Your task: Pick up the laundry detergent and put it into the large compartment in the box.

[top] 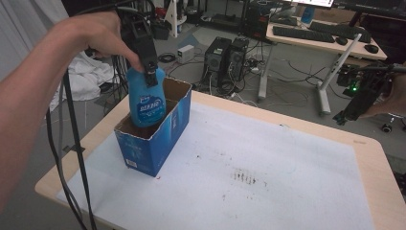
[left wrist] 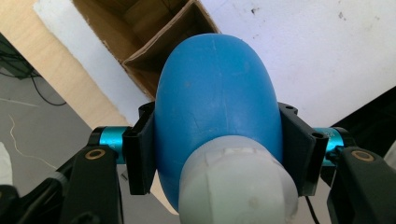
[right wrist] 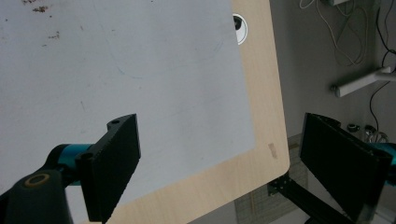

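I am lowering the bottle [top: 146, 101], clamped upright in my left gripper [top: 151, 75], straight into the box [top: 143, 143], clearing its 12 o'clock divider.

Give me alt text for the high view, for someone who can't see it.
The left gripper holds a blue bottle by its top, lower end inside an open blue cardboard box on a white mat. The right gripper hovers open at the table's right edge.

Blue bottle [top: 146, 103], white cap up, upright, lower half inside open blue carton [top: 153, 139] near counter's [top: 378, 182] far-left corner.
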### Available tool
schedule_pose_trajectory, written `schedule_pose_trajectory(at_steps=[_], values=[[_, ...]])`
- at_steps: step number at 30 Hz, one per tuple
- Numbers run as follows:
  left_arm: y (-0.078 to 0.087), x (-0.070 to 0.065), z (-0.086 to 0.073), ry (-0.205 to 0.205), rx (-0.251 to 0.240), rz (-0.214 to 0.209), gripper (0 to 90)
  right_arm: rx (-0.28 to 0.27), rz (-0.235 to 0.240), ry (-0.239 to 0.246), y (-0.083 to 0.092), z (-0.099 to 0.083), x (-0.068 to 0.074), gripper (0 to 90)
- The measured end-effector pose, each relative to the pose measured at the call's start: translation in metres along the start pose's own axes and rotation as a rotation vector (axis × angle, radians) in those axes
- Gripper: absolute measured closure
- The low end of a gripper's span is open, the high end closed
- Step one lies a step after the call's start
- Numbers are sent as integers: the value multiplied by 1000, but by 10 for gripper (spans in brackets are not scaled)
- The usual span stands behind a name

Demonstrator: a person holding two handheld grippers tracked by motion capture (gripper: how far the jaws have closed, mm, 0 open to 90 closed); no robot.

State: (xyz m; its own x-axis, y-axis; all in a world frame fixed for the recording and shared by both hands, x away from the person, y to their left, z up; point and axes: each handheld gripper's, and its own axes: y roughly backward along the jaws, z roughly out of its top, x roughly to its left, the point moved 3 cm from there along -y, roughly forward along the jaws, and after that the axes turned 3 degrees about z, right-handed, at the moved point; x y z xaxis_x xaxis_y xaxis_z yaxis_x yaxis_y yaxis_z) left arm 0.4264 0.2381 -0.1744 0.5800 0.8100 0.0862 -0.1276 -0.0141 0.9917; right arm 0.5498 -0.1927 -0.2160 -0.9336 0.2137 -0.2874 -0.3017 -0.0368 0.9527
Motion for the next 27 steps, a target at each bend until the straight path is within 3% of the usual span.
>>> schedule_pose_trajectory(at_steps=[6, 12, 27], values=[[-24, -2, -3, -3, 6, -12, 382, 4, -3, 0, 0, 1, 1, 119], [-48, -7, -4, -32, 23, 1, 382, 8, -3, 22, -1, 4, 2, 119], [-99, -10, -10, -82, 49, -24, 381, 5, 14, 3, -5, 0, 3, 119]])
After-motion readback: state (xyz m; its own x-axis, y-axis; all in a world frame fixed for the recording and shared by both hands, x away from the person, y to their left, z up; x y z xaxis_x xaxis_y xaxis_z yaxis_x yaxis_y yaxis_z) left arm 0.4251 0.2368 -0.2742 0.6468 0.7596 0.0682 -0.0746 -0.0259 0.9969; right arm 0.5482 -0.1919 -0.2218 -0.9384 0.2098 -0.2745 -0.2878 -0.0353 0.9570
